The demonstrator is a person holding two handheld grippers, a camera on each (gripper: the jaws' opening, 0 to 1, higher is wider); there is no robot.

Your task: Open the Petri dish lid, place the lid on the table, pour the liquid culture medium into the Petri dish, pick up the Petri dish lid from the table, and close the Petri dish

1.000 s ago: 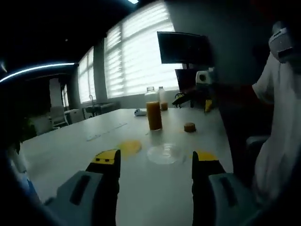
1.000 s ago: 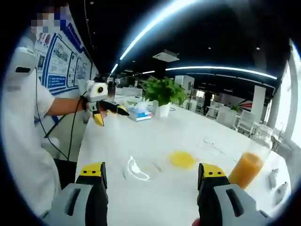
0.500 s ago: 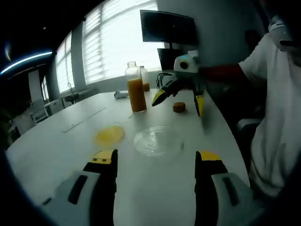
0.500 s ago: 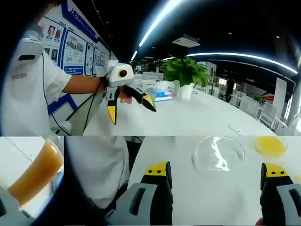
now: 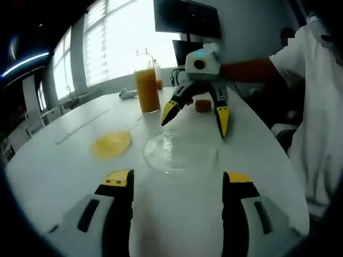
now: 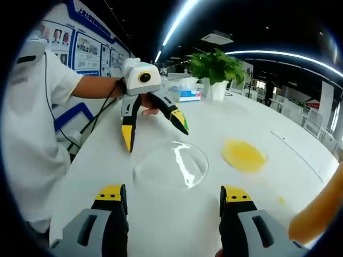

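A big white table (image 5: 48, 176) fills the room. A green plant (image 6: 215, 65) in a white pot stands at its far end, with a blue box (image 6: 189, 95) just beside it. A dark screen (image 5: 186, 19) sits near bright windows (image 5: 115, 43). Posters (image 6: 88, 51) hang on the wall.

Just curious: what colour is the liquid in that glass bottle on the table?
Orange. The bottle shows best in the left gripper view.

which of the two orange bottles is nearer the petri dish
The tall bottle with no cap, standing just past the Petri dish in the left gripper view. The second bottle peeks out behind it, farther back toward the window.
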